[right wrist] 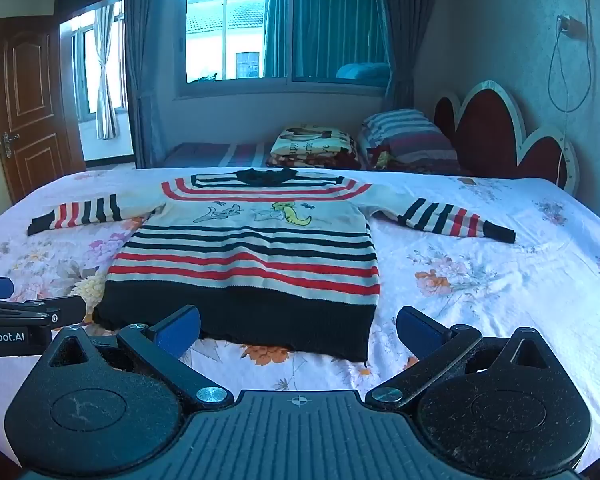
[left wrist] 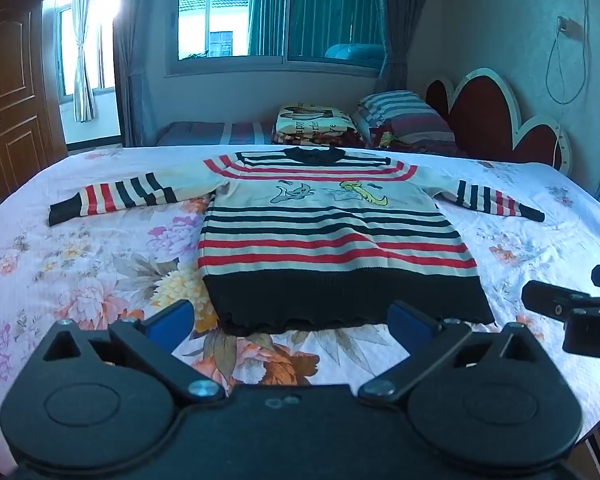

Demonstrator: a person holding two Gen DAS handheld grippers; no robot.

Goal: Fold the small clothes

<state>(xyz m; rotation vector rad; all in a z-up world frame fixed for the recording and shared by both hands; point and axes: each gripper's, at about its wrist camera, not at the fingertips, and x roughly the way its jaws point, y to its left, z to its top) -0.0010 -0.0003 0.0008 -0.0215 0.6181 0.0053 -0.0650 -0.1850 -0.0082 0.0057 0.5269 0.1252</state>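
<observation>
A small striped sweater [left wrist: 328, 232] [right wrist: 256, 256] lies flat on the bed, face up, both sleeves spread out, collar at the far side and black hem nearest me. A cartoon print sits on its chest. My left gripper [left wrist: 292, 322] hovers open just short of the hem's left half, blue pads wide apart, nothing between them. My right gripper [right wrist: 298, 330] is open too, in front of the hem's right corner, and holds nothing. Each gripper shows in the other's view: the right one [left wrist: 572, 308] at the right edge, the left one [right wrist: 32, 312] at the left edge.
The bed carries a floral sheet [left wrist: 100, 264] [right wrist: 480, 280]. Folded blankets [left wrist: 314, 124] and a striped pillow [left wrist: 404, 114] lie behind it by the red headboard [left wrist: 496, 120]. A window [left wrist: 276, 8] and a wooden door [left wrist: 8, 92] stand beyond.
</observation>
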